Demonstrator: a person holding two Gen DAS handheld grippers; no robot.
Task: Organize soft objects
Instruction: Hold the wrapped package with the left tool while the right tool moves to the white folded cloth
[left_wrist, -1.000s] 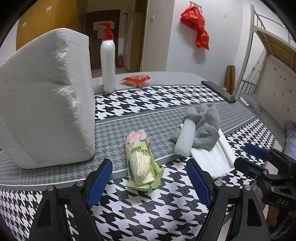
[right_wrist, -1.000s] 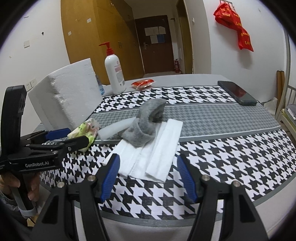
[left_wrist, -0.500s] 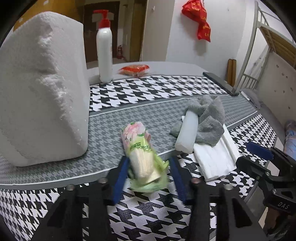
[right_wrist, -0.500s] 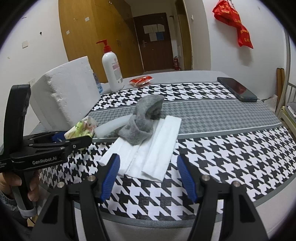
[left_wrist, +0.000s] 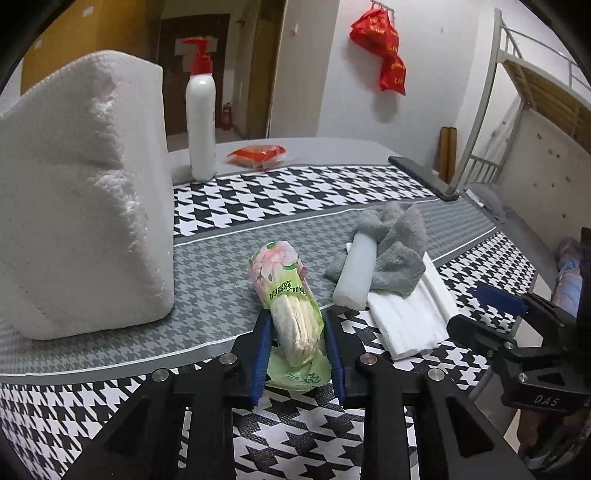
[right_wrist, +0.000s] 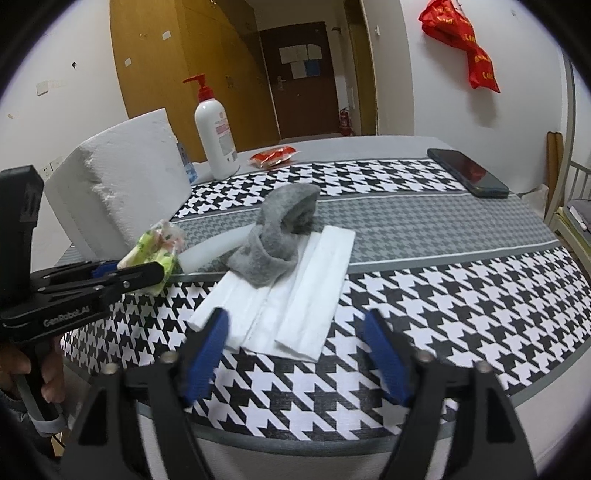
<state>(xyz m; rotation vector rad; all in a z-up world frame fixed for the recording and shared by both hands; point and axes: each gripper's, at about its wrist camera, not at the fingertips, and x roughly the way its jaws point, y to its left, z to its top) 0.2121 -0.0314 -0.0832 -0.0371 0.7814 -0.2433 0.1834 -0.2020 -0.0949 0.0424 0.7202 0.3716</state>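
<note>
A green and pink tissue pack (left_wrist: 284, 280) lies on the houndstooth tablecloth (left_wrist: 295, 192). My left gripper (left_wrist: 295, 318) has its blue pads against the pack's near end, and its jaws are closing on it. The same pack (right_wrist: 155, 247) and left gripper (right_wrist: 136, 267) show at the left of the right wrist view. A grey towel (right_wrist: 280, 236) sits crumpled over a white foam roll (right_wrist: 218, 247) and a folded white sheet (right_wrist: 295, 295). My right gripper (right_wrist: 295, 317) hovers at the sheet's near edge. Its jaws are opening with nothing between them.
A large white foam block (left_wrist: 81, 195) stands at the left. Behind it are a white pump bottle (left_wrist: 201, 122) with a red top and a red packet (left_wrist: 258, 153). A black phone (right_wrist: 469, 173) lies at the far right. A metal bed frame (left_wrist: 480, 129) stands beyond the table.
The left jaws came together from wide open onto the near end of the tissue pack. The right jaws have spread wider, and the right gripper has stayed in place.
</note>
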